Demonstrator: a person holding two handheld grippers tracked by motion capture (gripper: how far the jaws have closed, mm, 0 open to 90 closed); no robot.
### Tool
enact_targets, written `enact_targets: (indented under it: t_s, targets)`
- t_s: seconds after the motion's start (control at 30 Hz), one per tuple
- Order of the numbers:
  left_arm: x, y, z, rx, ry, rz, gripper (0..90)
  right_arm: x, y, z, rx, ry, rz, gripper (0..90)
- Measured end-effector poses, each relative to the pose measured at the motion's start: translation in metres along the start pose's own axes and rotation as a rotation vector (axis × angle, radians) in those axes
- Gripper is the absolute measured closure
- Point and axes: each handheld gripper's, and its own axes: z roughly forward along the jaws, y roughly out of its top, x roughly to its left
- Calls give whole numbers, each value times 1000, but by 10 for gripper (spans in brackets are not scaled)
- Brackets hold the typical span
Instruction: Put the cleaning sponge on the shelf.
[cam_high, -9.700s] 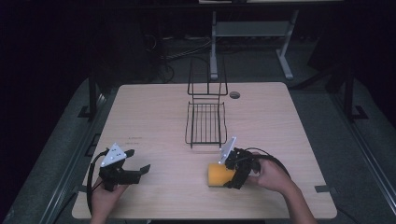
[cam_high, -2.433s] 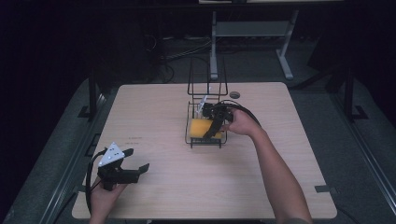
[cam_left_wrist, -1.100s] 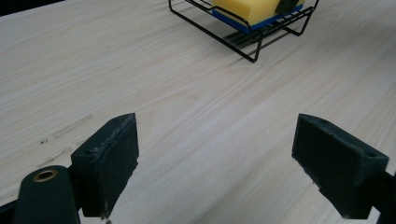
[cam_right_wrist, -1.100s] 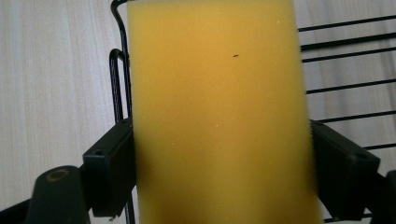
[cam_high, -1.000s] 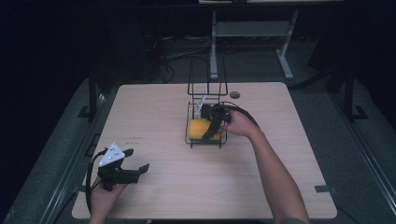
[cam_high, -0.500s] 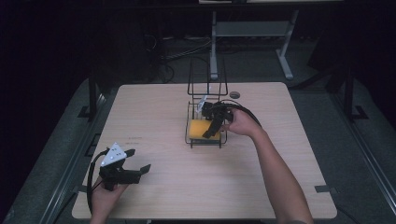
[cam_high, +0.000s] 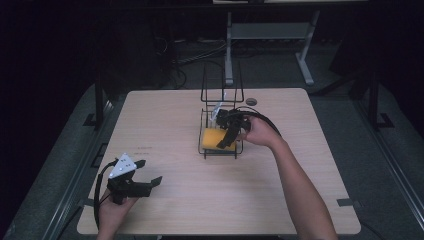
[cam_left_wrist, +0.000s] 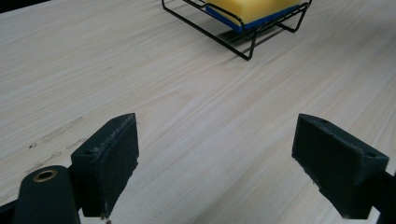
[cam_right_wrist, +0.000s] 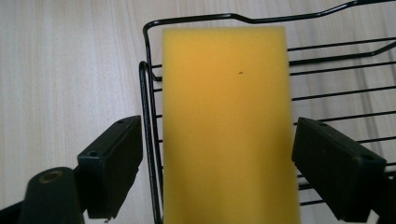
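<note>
Right tool (cam_high: 226, 141) open over sponge (cam_right_wrist: 229, 126)

table (cam_high: 165, 125): light wood, smooth, matt, fine grain lines | rack (cam_right_wrist: 150, 107): thin black metal wire, a bit shiny | sponge (cam_right_wrist: 229, 126): soft yellow foam, matt, tiny holes, blue rough layer under it | right gripper (cam_right_wrist: 217, 163) pads (cam_right_wrist: 338, 165): black, matt, rubber-like, scuffed edges
</note>
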Motion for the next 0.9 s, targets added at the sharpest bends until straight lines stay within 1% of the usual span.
enact_targets:
  t_s: [0.37, 0.43, 0.53, 0.57, 0.67, 0.73, 0.87, 0.9]
  targets:
    - [0, 0, 0, -3, -3, 5, 142, 4, 1, -1, -5, -3, -2, 160]
    - [0, 0, 1, 3, -3, 6, 142, 5, 0, -2, -10, -3, -4, 160]
    - [-1, 1, -1, -4, -2, 6, 142, 6, -1, -3, -20, -10, 1, 160]
    - [-1, 1, -1, -8, 0, 5, 142, 9, -2, -3, -42, -9, 4, 160]
    - [-2, 1, 1, 3, -5, 10, 142, 11, -3, -2, -34, -9, -8, 160]
    - [-3, 1, 2, 3, -6, 10, 142, 12, -4, -3, -48, -9, -5, 160]
    - [-3, 2, 2, 2, -6, 12, 142, 13, -5, -4, -44, -9, -4, 158]
    - [-3, 2, 2, 1, -6, 11, 142, 15, -4, -6, -46, -10, -11, 158]
